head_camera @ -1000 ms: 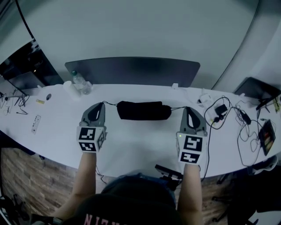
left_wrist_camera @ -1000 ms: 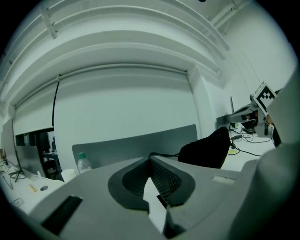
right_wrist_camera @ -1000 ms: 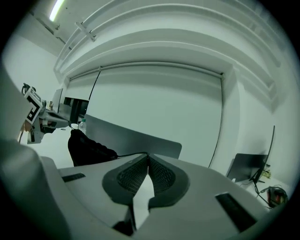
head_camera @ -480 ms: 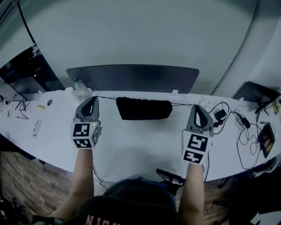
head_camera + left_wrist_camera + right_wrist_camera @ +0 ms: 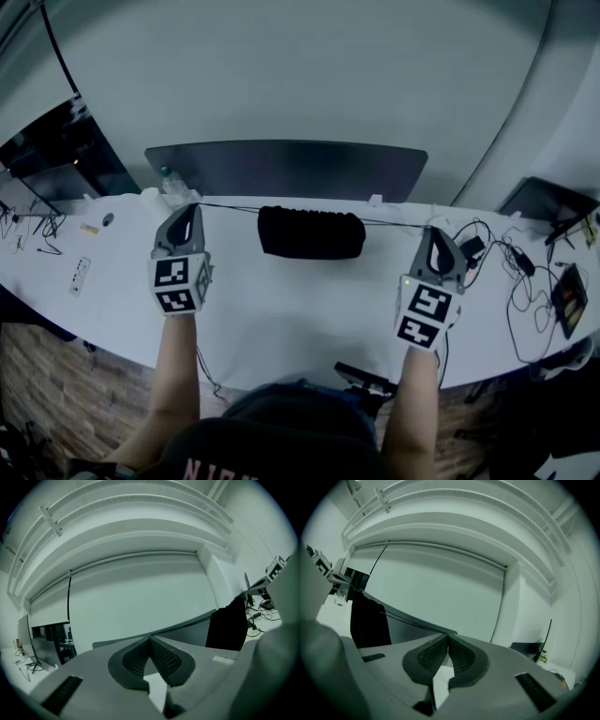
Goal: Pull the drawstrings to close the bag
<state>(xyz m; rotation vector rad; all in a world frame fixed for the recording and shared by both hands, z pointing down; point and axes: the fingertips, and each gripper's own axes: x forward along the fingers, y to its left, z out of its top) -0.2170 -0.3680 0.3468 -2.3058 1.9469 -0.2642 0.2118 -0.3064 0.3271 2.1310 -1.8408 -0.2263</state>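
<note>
Grippers both clamp shut on cords: left gripper (image 5: 191, 210) on the left drawstring (image 5: 230, 206), right gripper (image 5: 437, 232) on the right drawstring (image 5: 398, 223). Both strings stretch taut to the black bag (image 5: 311, 232), lying between them on the worktop (image 5: 281, 300).

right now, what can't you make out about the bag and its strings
- Mouth of the bag: head view, too small and dark to tell how far it is cinched.
- Inside of the bag: every view, black cloth hides it.
- Ends of the drawstrings: both gripper views, pinched out of sight in the shut left tool and right tool.
- Bag's lower part: left gripper view, the tool's own body covers it.
</note>
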